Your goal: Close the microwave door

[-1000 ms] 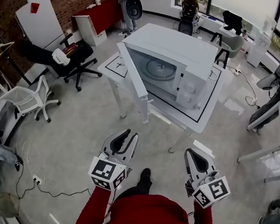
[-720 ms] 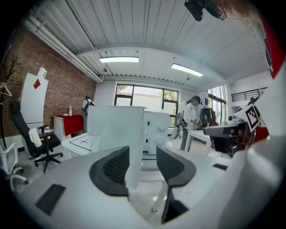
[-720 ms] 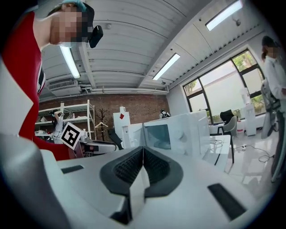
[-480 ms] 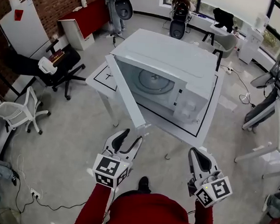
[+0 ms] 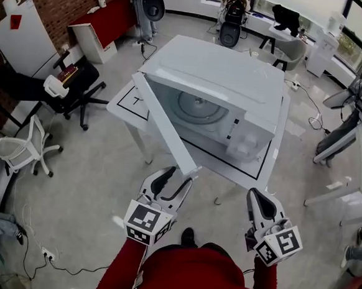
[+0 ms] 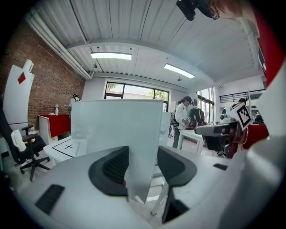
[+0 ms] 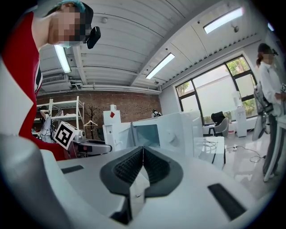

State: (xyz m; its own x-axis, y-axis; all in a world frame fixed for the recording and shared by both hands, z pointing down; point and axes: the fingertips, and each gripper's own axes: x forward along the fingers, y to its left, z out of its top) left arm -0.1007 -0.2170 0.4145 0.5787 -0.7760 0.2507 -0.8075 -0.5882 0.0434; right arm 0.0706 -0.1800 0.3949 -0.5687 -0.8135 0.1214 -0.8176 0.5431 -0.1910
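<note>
My left claw point(image 5: 171, 184) is spread wide. The free edge of the door point(image 5: 164, 124) of the microwave point(image 5: 236, 83) stands between its 2 ribbed black pads point(image 6: 111, 167). In the left gripper view the flat, smooth white panel runs close along the left pad and a clear gap shows before the right one. I am straddling the door, not clamping it (whether the left pad actually touches it I cannot tell).

The microwave is a boxy white shell with a plain matte top. It sits on a white counter point(image 5: 125, 102) inside a thin black rectangle drawn on the surface. Its door is hinged on the left side and swung far out toward me, so the lower outer corner hangs past the counter's front edge, just beside my left claw. The cavity gapes open, and a round glass turntable point(image 5: 199, 108) lies on its floor. To the right of the opening is a narrow control strip with 2 round knobs point(image 5: 246, 143).

My right claw point(image 5: 258, 204) is fully closed, its ridged pads pressed together with nothing between them. It is held low off the counter's front right, well apart from the microwave. Each claw carries a cube of black-and-white square markers at its rear, above my red sleeves point(image 5: 202, 276).
</note>
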